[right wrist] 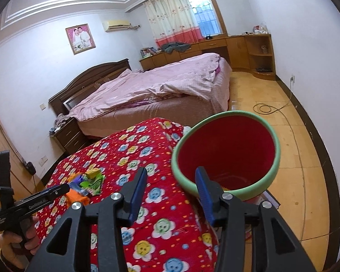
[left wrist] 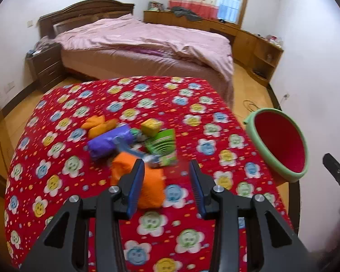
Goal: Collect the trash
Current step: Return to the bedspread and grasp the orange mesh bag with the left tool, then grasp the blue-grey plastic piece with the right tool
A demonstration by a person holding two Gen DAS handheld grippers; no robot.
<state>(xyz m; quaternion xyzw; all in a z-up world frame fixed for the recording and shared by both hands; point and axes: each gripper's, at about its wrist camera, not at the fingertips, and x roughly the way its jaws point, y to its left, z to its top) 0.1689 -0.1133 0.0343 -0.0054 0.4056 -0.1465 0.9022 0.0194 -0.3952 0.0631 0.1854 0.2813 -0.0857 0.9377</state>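
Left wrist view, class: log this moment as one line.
left tool: open, empty, above orange wrapper | right tool: open, empty, near bin | trash pile: on red cloth

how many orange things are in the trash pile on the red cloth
2 clearly: a large orange bag nearest the left gripper, a smaller orange piece at the pile's far left; others may be hidden.

The left gripper (left wrist: 167,166) is pointing steeply downward, its blue-padded fingers (left wrist: 137,185) standing apart with nothing pressed between them. The right gripper (right wrist: 171,178) is tilting down less sharply, its fingers (right wrist: 204,192) likewise parted and empty. A hand (right wrist: 20,238) is wrapping the left gripper's handle, though the blurred edge probably hides most of it.
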